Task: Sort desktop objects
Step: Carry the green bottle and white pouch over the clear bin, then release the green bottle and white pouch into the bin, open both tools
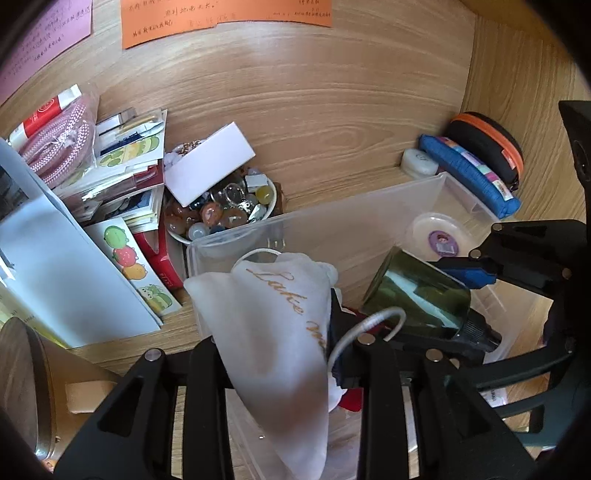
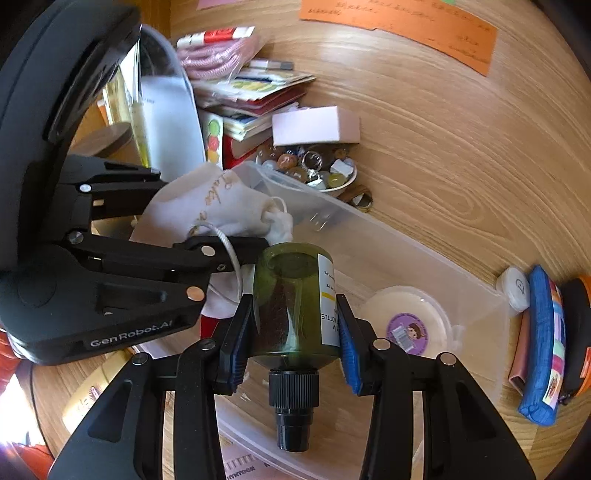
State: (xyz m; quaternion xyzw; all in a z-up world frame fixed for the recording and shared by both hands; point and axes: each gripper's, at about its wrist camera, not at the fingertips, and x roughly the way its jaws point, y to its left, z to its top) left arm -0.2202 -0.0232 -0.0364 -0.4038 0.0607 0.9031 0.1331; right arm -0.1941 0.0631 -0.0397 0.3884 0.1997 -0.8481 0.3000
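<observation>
Currently the right tool (image 2: 293, 334) is clamped on a green bottle (image 2: 295, 306) and the left tool (image 1: 295, 354) on a white pouch (image 1: 280, 317), both above the clear bin (image 2: 424, 258). One round tin (image 2: 406, 325) is binned; table clutter remains.

Looks like a home study nook. Light wood-grain desk (image 1: 332, 110), handwritten orange paper note (image 1: 221, 22) on the wall, messy sticker-sheet stack (image 1: 125, 162). Also a white bowl of glass beads (image 1: 221, 210).

One green bottle (image 2: 291, 306), one white pouch (image 1: 280, 332), one clear bin (image 2: 424, 266)
</observation>
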